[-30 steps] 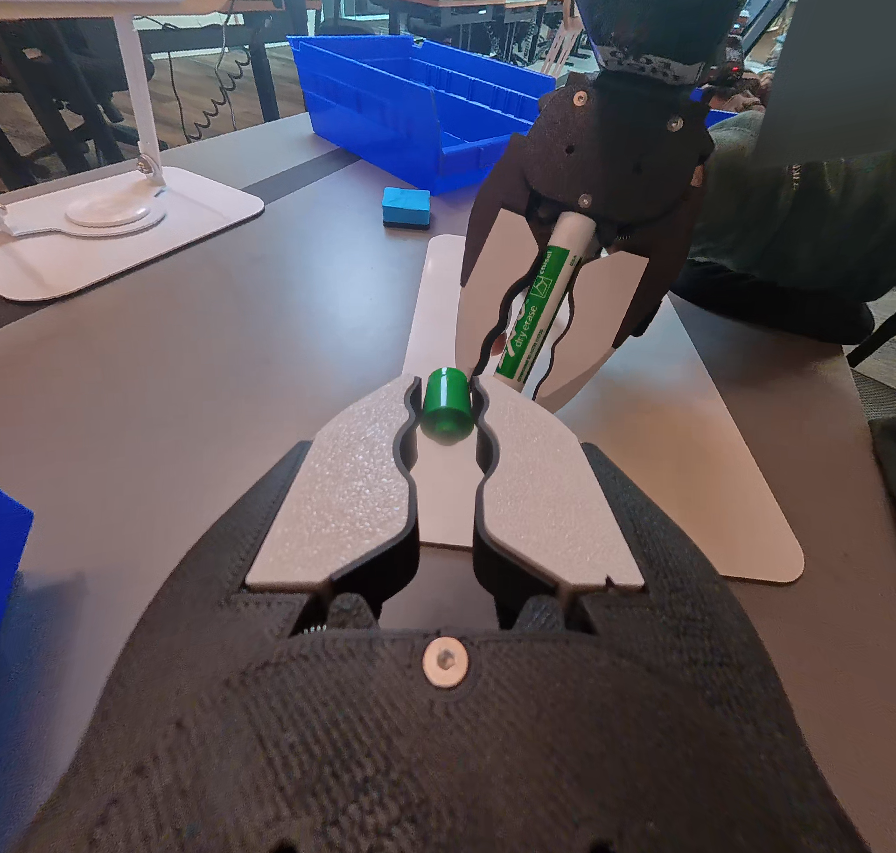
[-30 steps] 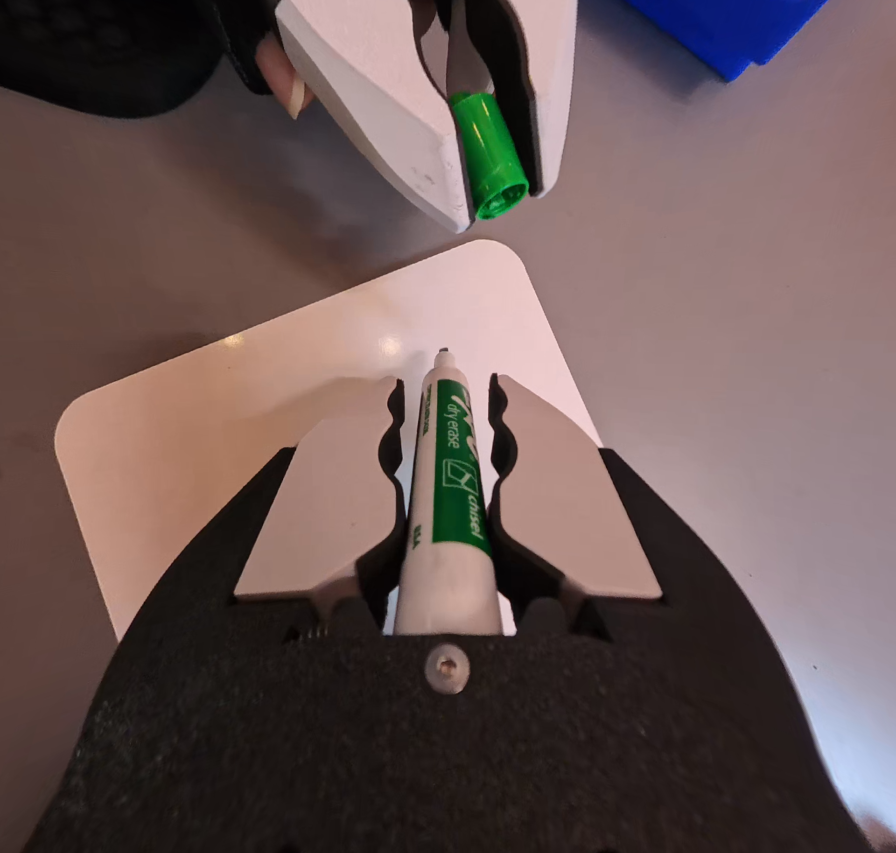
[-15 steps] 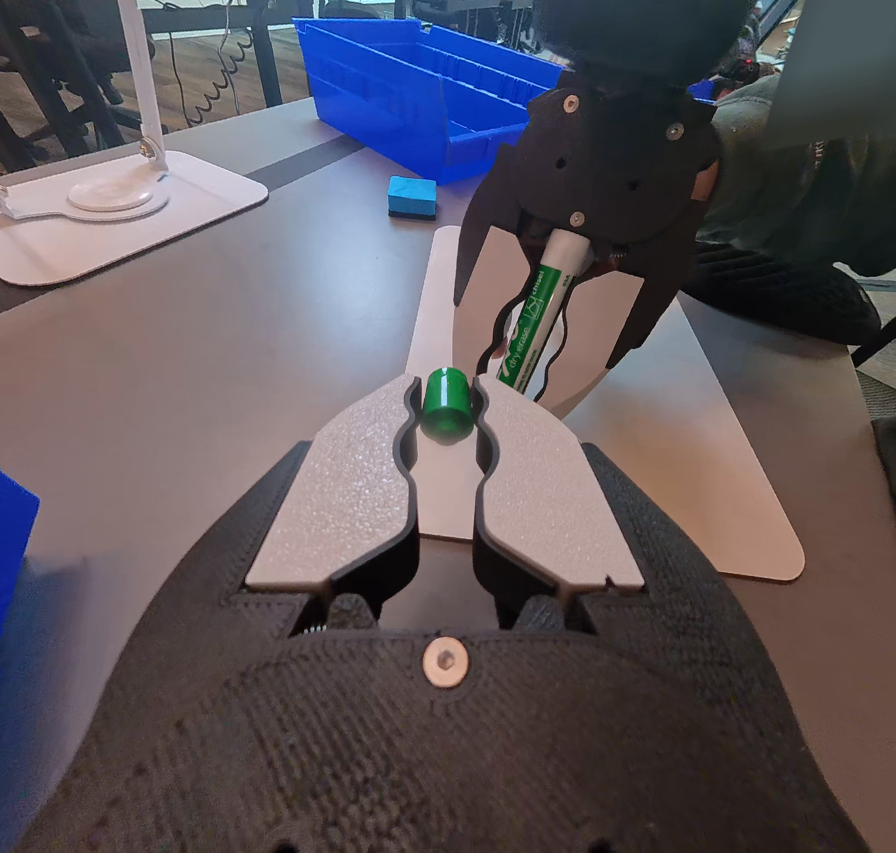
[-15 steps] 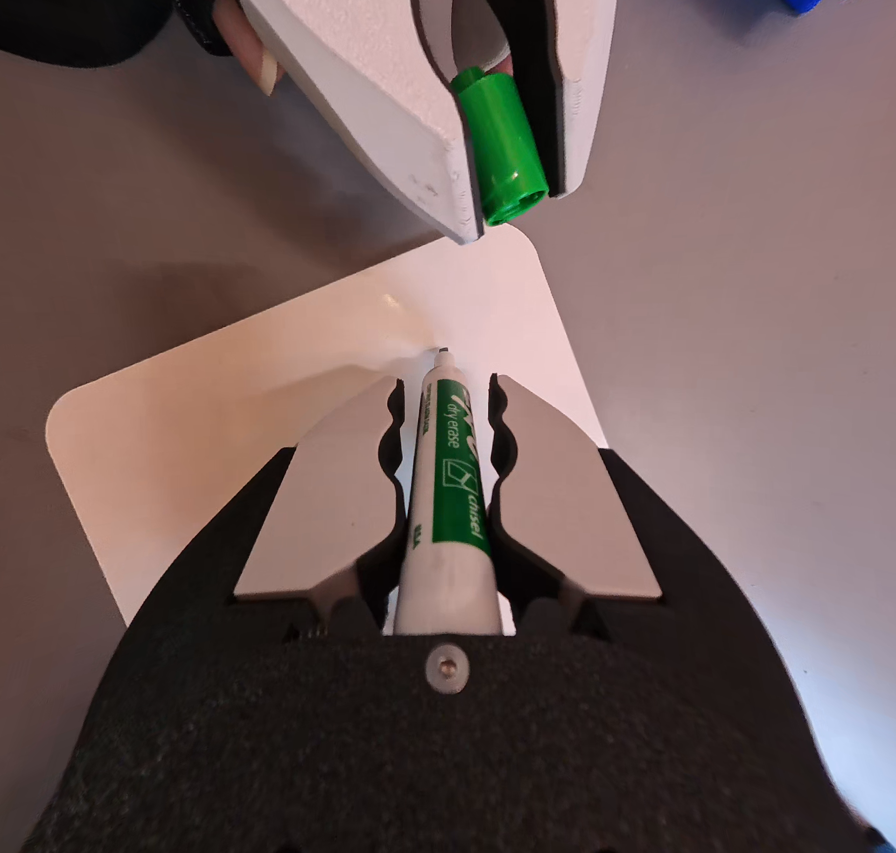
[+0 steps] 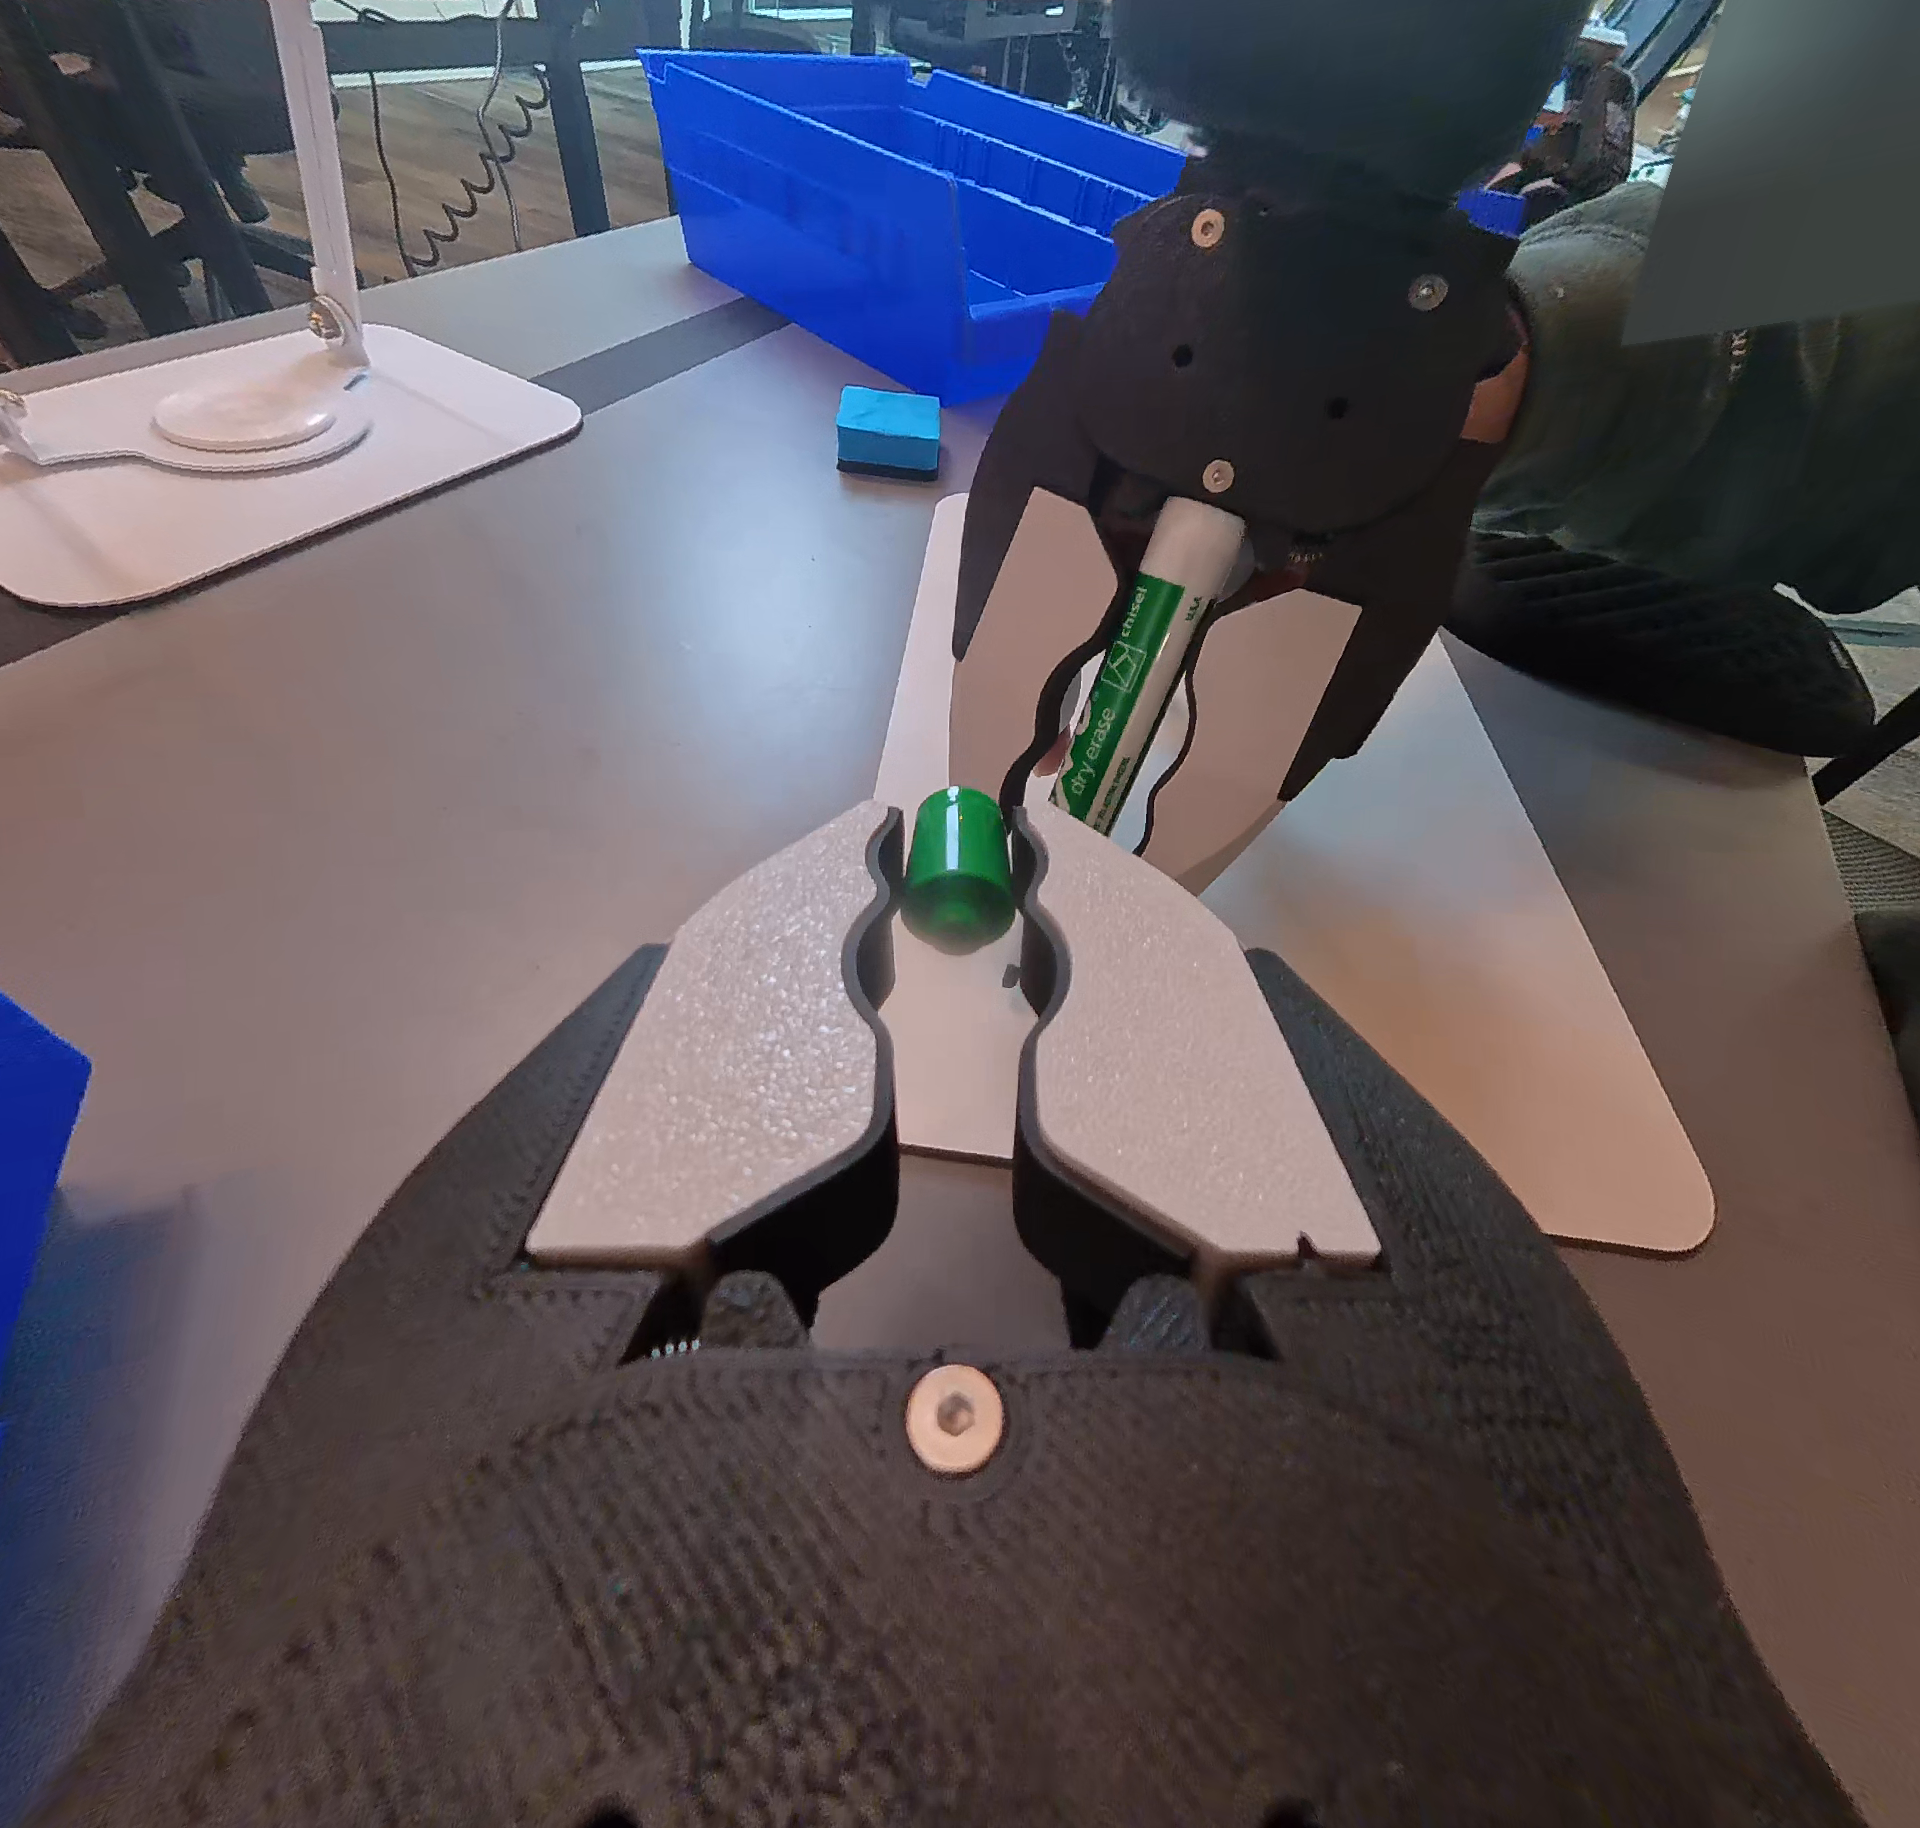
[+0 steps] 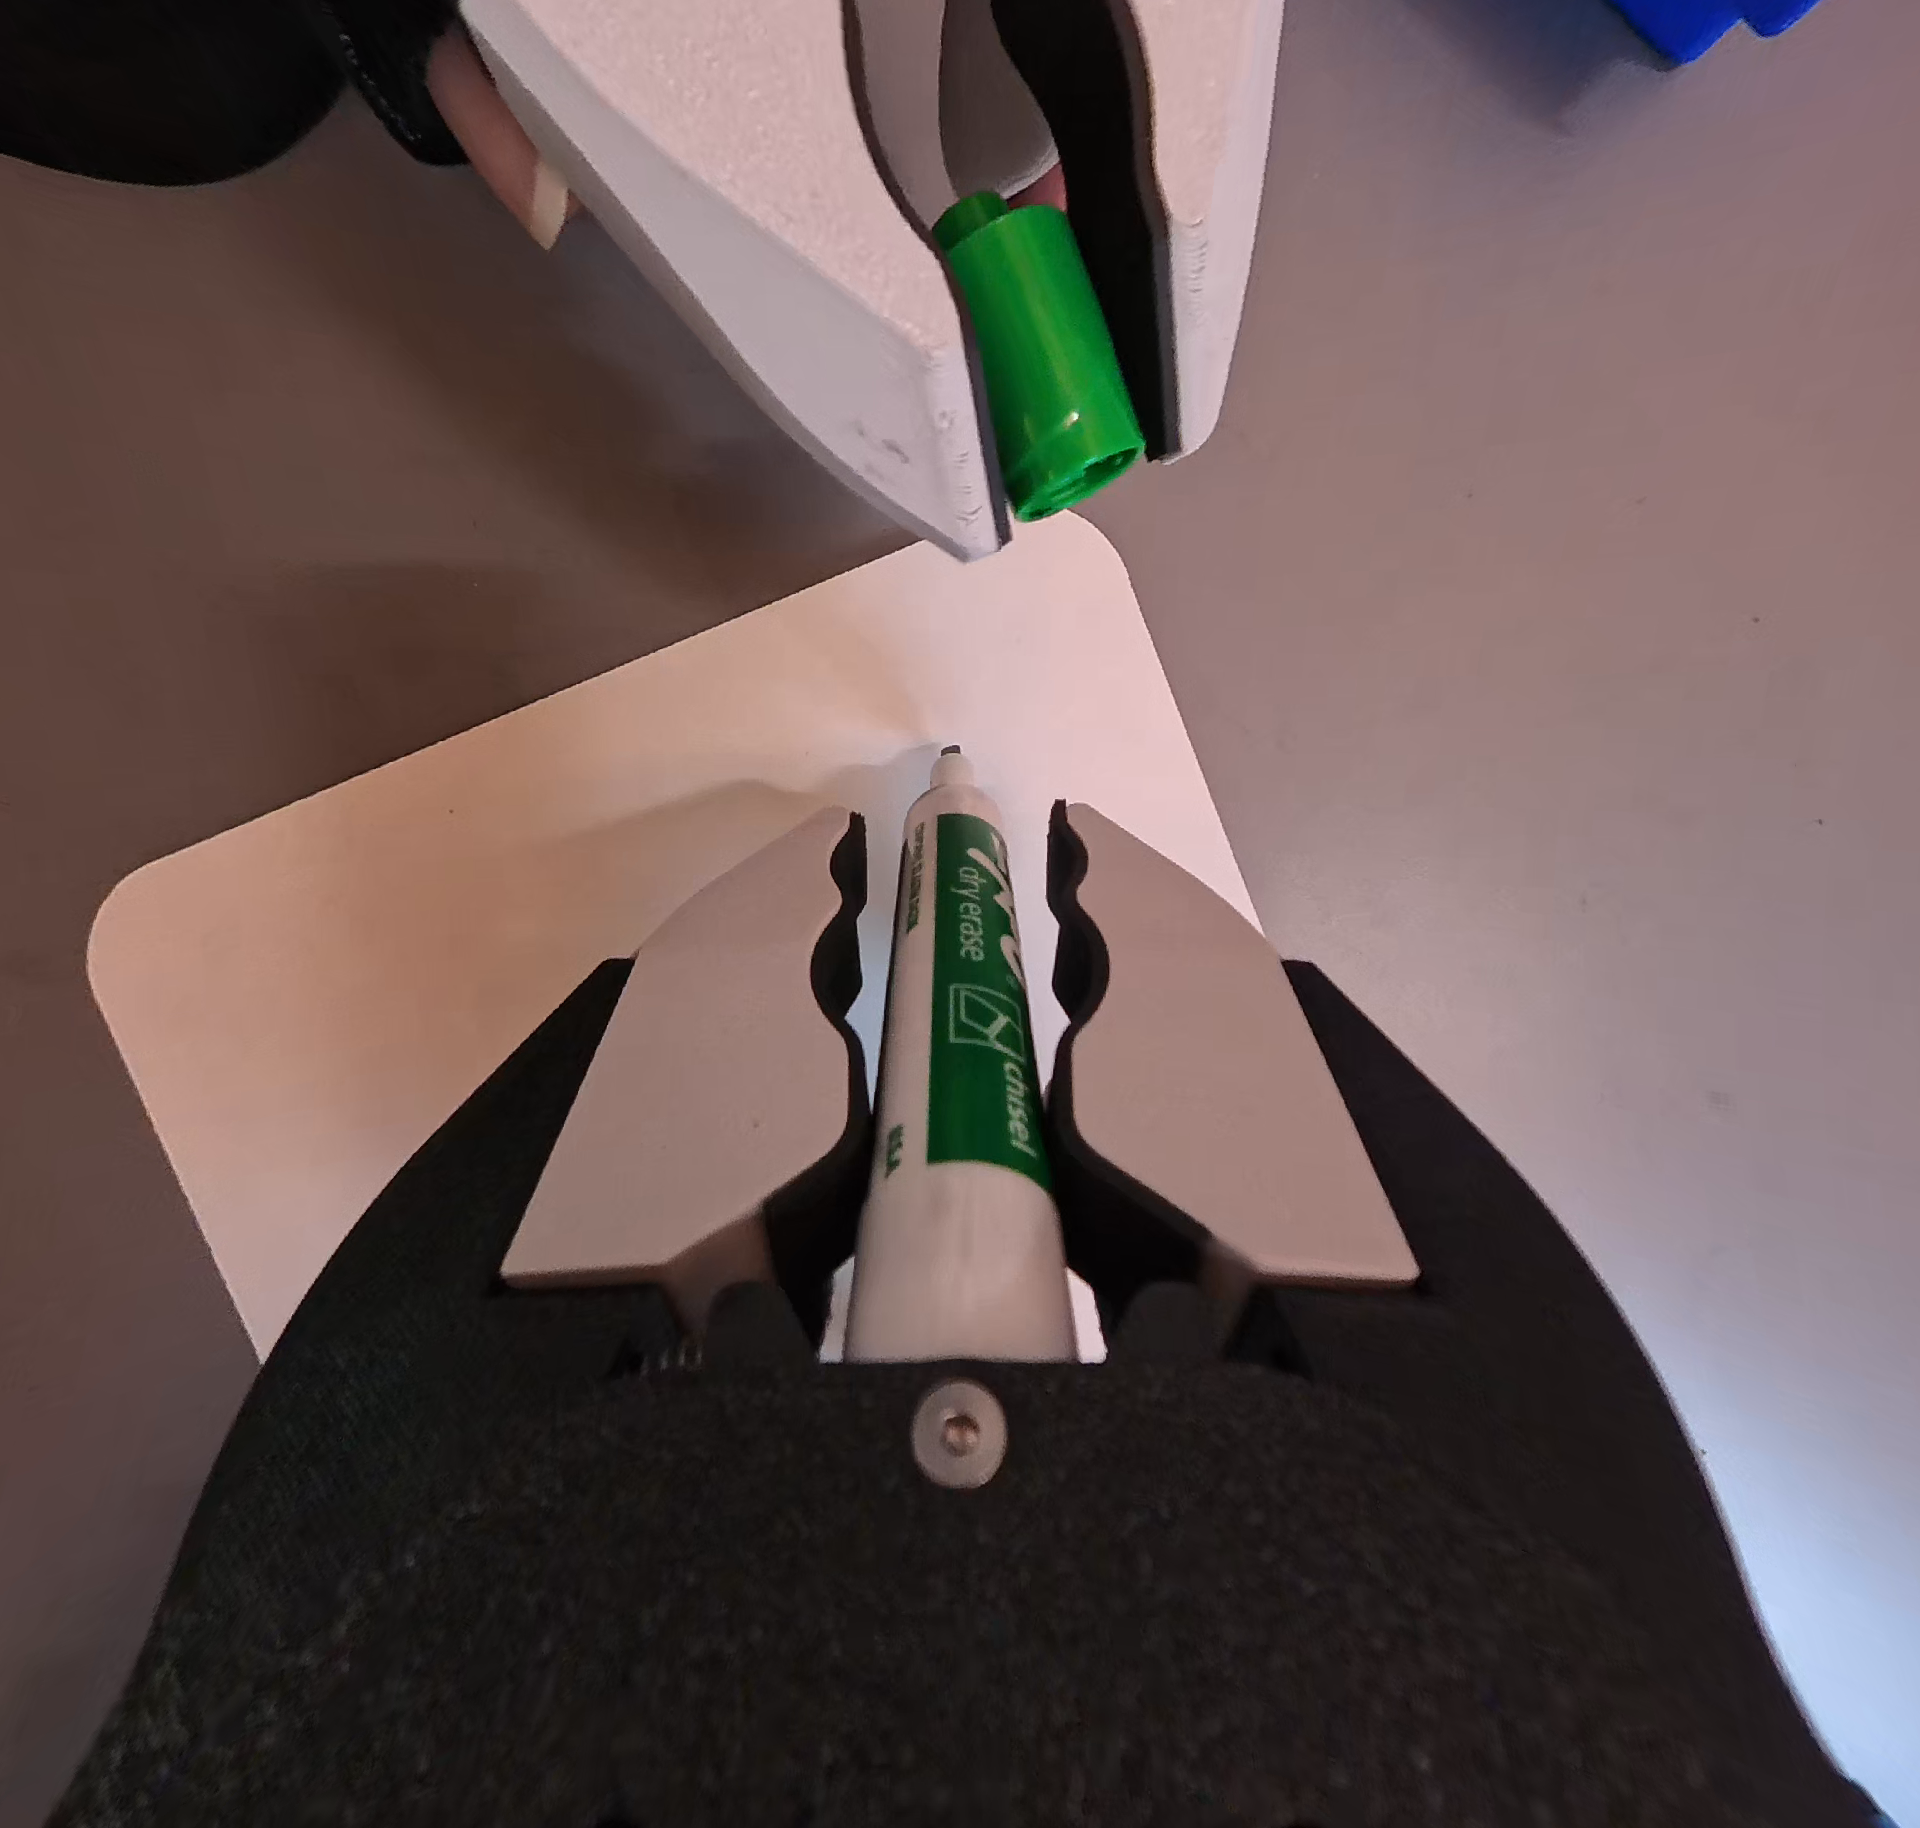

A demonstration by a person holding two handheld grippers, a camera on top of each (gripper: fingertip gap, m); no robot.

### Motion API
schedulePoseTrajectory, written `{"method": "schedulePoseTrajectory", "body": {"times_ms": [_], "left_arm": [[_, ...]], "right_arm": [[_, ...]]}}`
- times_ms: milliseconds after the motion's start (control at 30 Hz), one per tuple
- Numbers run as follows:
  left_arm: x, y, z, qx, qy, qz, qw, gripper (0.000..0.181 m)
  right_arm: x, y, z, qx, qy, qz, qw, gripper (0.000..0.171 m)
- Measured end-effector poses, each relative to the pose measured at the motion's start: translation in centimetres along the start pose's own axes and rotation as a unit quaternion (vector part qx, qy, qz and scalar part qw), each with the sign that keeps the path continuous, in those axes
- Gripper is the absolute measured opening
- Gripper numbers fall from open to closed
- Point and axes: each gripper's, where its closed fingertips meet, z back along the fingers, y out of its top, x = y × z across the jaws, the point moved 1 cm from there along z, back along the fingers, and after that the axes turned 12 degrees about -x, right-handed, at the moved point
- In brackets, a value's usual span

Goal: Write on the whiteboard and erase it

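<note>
The right claw point(image 6: 956, 905) clamped the marker point(image 6: 961, 1051) mid-barrel, nib at the whiteboard point(image 6: 416, 947) on the tabletop point(image 5: 416, 739). The left claw point(image 5: 951, 843) pinched the cap point(image 5: 954, 874). Both looked light, rigid, slick; a firm mid-barrel grip seemed right.

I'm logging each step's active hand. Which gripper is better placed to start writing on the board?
Right. The right gripper is shut on the uncapped marker, tip down at the whiteboard. The left gripper only holds the cap.
</note>
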Motion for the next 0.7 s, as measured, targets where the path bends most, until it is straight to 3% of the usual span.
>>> {"method": "schedulePoseTrajectory", "body": {"times_ms": [700], "left_arm": [[0.08, -0.02, -0.10, 0.002, -0.005, 0.000, 1.000, 0.020]], "right_arm": [[0.16, -0.55, 0.54, -0.003, 0.000, -0.014, 1.000, 0.034]]}}
